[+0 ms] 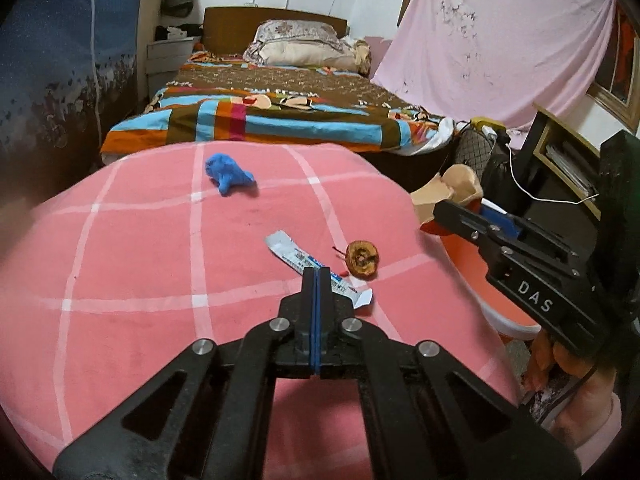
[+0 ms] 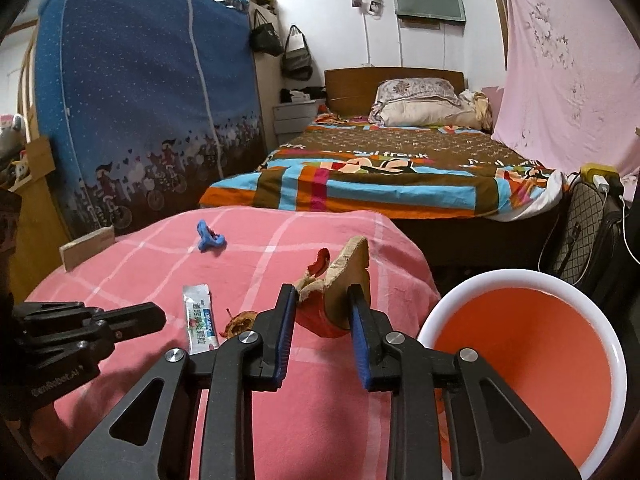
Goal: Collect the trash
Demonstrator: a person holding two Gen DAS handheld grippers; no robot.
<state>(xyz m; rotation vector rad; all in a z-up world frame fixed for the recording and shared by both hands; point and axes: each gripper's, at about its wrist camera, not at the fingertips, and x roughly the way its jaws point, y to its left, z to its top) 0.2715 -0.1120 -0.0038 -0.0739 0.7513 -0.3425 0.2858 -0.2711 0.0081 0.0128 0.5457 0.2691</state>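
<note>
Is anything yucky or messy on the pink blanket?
Yes. A browned apple core, a torn-open sachet and a crumpled blue scrap lie loose on the pink blanket. The right gripper holds a ragged apple piece beside the orange bin.

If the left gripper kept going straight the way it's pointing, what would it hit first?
Probably the sachet. The left gripper is shut, its tips at or just over the sachet on the pink blanket. Contact can't be confirmed. The apple core lies slightly right of that line.
</note>
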